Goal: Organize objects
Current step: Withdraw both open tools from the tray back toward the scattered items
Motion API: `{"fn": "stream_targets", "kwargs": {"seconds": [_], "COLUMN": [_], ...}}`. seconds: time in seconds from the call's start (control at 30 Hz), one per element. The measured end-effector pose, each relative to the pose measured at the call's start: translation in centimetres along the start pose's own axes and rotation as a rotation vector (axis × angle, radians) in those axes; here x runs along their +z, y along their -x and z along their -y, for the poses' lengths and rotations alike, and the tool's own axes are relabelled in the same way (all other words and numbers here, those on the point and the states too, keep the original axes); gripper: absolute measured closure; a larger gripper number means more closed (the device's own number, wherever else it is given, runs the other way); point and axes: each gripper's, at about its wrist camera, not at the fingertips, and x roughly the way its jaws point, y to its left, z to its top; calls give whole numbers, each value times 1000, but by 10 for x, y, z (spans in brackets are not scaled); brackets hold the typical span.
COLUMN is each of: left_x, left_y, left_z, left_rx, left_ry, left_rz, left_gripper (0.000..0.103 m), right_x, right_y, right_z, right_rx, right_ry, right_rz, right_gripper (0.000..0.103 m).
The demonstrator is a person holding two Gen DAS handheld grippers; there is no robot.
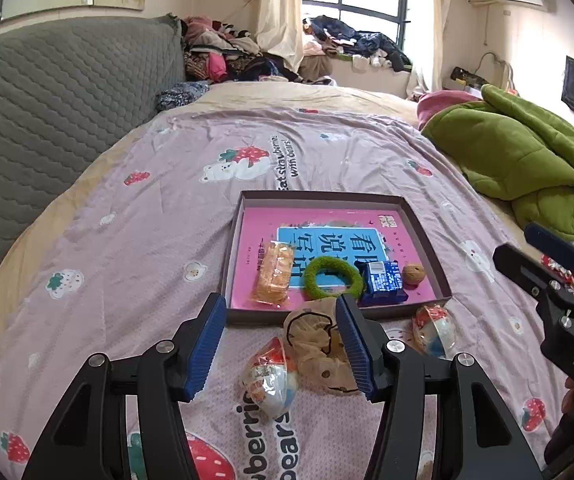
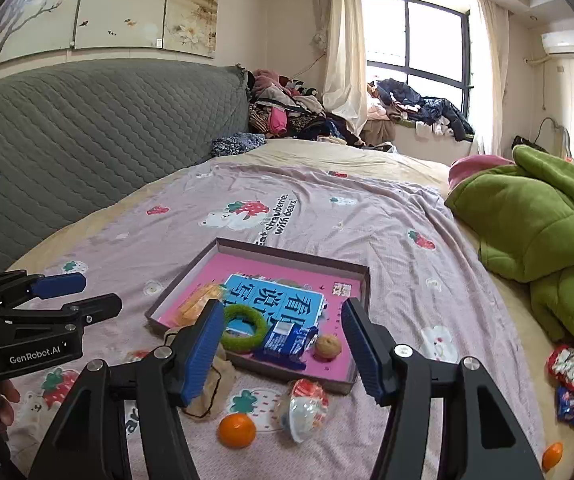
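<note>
Four small things already lie in the shallow tray (image 1: pixel 427 236) on the bed (image 1: pixel 147 220): a clear packet of biscuits (image 1: pixel 274 276), a fuzzy green ring (image 1: pixel 333 276), a blue snack packet (image 1: pixel 383 282) and a walnut (image 1: pixel 413 274), all resting on a pink book (image 1: pixel 327 220) that lines the tray's floor. Several things remain loose on the bedspread just outside the near rim: a crumpled beige net bag (image 1: pixel 315 344), two clear toy capsules (image 1: pixel 271 380) (image 1: pixel 433 330), two oranges (image 2: pixel 237 430) (image 2: pixel 552 455), and some wrapped snacks (image 2: pixel 565 364) off to the right. By this count, the tidying looks roughly half done. The left gripper (image 1: pixel 281 346) and right gripper (image 2: pixel 283 348) both hover above the bed, spread wide and holding nothing.
</note>
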Motion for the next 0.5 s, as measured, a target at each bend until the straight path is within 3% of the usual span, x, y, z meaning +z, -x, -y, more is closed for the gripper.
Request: {"fn": "stream_targets", "kwargs": {"seconds": [0.5], "left_x": [-7], "left_y": [40], "left_z": [-11], "left_rx": [-4], "left_ry": [5], "left_rz": [77], "left_gripper": [44], "right_x": [-17], "right_y": [36], "right_z": [8], "right_rx": [-29], "right_ry": [-63], "right_rz": [9], "right_gripper": [42]}}
